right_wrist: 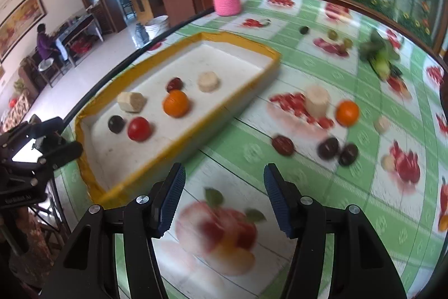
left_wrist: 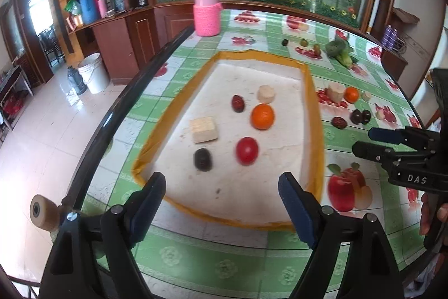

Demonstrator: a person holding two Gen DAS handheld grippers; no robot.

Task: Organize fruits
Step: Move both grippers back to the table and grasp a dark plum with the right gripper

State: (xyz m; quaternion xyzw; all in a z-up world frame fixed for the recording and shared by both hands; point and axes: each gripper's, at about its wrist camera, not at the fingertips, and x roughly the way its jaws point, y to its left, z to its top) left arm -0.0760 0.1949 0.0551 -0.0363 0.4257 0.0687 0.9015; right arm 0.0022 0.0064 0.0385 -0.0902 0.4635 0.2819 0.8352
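A white tray with a yellow rim (left_wrist: 315,116) (right_wrist: 240,39) lies on the fruit-print tablecloth. Inside it are a red tomato (left_wrist: 246,150) (right_wrist: 139,129), an orange (left_wrist: 262,116) (right_wrist: 175,103), a dark plum (left_wrist: 202,159) (right_wrist: 116,123), a red date (left_wrist: 237,103) (right_wrist: 174,84) and two pale blocks. My left gripper (left_wrist: 222,185) hovers over the tray's near end, open and empty. My right gripper (right_wrist: 224,175) is open and empty over the cloth right of the tray. Loose on the cloth are another orange (right_wrist: 347,112), a red date (right_wrist: 283,145) and two dark plums (right_wrist: 328,147).
A pale cylinder (right_wrist: 317,101) and a small pale piece (right_wrist: 381,124) sit near the loose orange. Green vegetables (right_wrist: 380,58) and small fruits lie farther back. A pink-wrapped jar (left_wrist: 207,10) stands at the far table edge. The table's dark edge (left_wrist: 117,108) runs along the left.
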